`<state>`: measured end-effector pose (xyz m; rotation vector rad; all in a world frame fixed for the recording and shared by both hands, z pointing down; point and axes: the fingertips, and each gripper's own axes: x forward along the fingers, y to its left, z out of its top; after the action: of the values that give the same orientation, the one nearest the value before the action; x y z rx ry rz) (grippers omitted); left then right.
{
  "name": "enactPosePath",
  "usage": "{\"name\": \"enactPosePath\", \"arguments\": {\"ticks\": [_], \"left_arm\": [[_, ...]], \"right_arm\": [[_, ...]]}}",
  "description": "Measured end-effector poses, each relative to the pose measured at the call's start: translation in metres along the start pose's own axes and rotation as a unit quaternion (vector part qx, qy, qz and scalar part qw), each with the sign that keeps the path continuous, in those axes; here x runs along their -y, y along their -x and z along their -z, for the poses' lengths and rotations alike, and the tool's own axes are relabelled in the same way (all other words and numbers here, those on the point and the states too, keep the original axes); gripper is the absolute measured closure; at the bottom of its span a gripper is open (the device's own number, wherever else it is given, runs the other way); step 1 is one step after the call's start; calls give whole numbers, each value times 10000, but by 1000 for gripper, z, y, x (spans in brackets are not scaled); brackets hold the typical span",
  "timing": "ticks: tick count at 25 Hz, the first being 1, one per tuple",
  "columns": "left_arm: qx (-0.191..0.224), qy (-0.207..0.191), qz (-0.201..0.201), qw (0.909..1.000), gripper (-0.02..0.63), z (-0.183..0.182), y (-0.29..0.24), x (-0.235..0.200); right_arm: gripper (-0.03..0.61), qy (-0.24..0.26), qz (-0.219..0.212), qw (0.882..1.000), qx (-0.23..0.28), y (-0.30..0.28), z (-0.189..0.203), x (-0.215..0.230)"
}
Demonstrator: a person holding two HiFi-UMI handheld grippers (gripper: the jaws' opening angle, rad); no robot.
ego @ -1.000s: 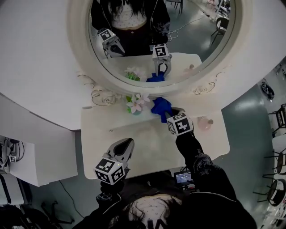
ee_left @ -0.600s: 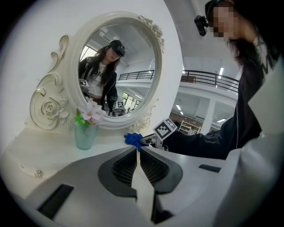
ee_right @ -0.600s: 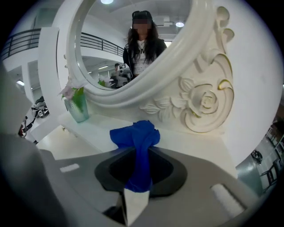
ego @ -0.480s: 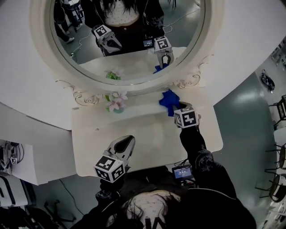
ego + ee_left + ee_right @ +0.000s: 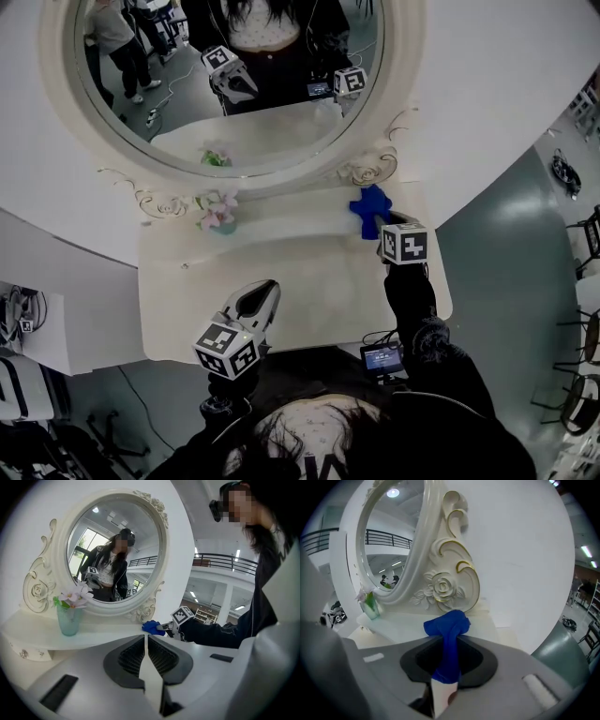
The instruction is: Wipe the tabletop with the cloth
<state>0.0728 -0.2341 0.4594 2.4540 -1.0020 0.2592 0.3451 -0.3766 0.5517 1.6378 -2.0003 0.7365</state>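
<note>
Two jaws of the right gripper [image 5: 448, 644] clamp the blue cloth [image 5: 446, 624] at the back right of the white tabletop [image 5: 309, 281], beside the carved mirror frame [image 5: 449, 585]; the left gripper [image 5: 146, 643] hangs with jaws together, holding nothing, over the front edge; grey-green floor [image 5: 511, 253] around

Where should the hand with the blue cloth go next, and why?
Probably sweep the cloth left along the tabletop toward the vase. The right gripper is shut on it at the far right end, beside the mirror frame, so nearly all the surface lies to its left.
</note>
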Motion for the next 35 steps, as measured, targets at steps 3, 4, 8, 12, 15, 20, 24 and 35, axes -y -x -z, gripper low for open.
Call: {"name": "enactPosePath", "arguments": {"ticks": [3,4,8,12,15,20,24,35], "left_arm": [[25,11,-68,10000,609,1,-6,10],[30,16,-91,10000,609,1,-7,12],[20,21,-199,9998,609,5,-8,19],[-20,23,-338,9994,609,9,-4,18],[-38,30,-424,9991,609,11,0,16],[-34,47,-486,9988,609,13,12,10],[-23,109,-468,9988,609,17,25,2],[2,126,-519,9986,609,30,130,-79]], "right_arm": [[495,-284,-49,9996,45,6,1,15],[495,-374,-65,9993,74,8,0,19],[495,-591,-18,9981,173,13,1,39],[495,-756,-48,9967,284,17,-1,48],[495,-783,-85,9962,368,19,-3,46],[495,-758,-283,9952,553,29,-10,22],[495,-647,-465,9943,711,44,-20,-12],[495,-415,-925,9905,933,64,-24,-183]]}}
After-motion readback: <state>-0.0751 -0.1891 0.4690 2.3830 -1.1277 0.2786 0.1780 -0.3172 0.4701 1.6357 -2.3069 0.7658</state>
